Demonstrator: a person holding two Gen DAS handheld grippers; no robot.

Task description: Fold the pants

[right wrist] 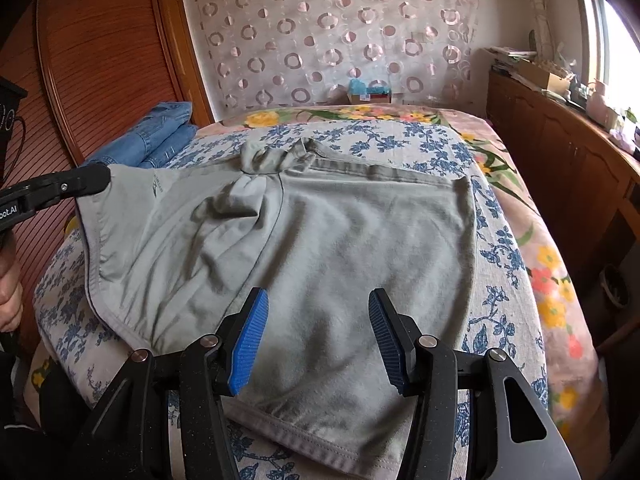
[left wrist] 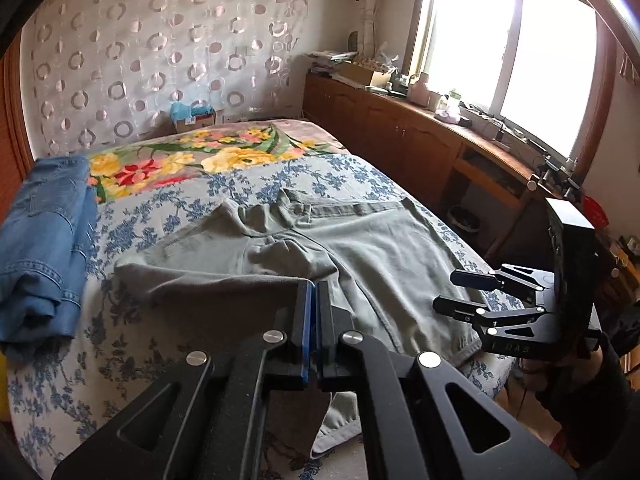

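Broadly, the bed (right wrist: 500,216) fills both views, covered with a blue-floral sheet over a bright flowered blanket. Gray-green pants (right wrist: 340,248) lie spread across the sheet, waistband toward the far wall, with bunched folds near the crotch; one leg hem reaches the near edge of the bed. The other leg is lifted off the sheet on the left side.

Folded blue jeans (left wrist: 40,240) sit at the left edge of the bed, apart from the pants. A wooden cabinet (left wrist: 400,136) runs along the right wall under the window, its top cluttered. A small cardboard box (left wrist: 194,118) stands at the head of the bed.

Left gripper (left wrist: 314,320): jaws clamped together on the raised pant-leg fabric, which hangs down below the fingers in the left wrist view; the right wrist view shows it pinching the leg's hem corner at the left.

Right gripper (right wrist: 316,344): jaws spread wide, blue pads (right wrist: 248,344) facing each other, hovering over the flat pant leg near its hem, gripping nothing.
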